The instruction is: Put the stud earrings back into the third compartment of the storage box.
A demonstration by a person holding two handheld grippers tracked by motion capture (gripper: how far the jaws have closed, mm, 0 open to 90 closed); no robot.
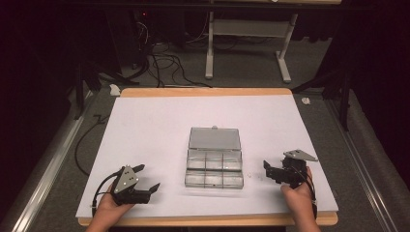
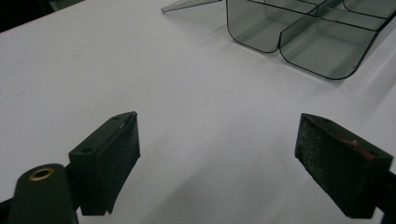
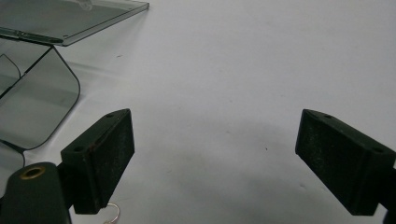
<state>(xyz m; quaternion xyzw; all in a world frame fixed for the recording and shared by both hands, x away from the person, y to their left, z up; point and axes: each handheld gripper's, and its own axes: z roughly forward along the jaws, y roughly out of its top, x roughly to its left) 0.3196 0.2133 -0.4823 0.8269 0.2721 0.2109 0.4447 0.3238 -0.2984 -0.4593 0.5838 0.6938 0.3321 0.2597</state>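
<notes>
Black left gripper (image 1: 145, 178) and right gripper (image 1: 269, 170) gape wide, holding nothing.

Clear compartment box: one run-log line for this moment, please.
box: open, lid flat behind | left gripper: open, holds nothing | right gripper: open, holds nothing | both beside box

The see-through grey plastic box with small compartments (image 1: 213, 169) looks smooth and shiny, and its flat open lid (image 1: 214, 138) is the same clear plastic. It sits on a big white sheet (image 1: 154, 125) that looks smooth and matt, like paper. Under the sheet, the light brown table edge (image 1: 205, 92) looks like wood. The left gripper (image 1: 146, 177) and the right gripper (image 1: 267, 171) are black, dull plastic, and their inner pads (image 2: 119, 161) look rough and grainy. Each gripper has a grey plate that looks like metal (image 1: 126, 176).
</notes>
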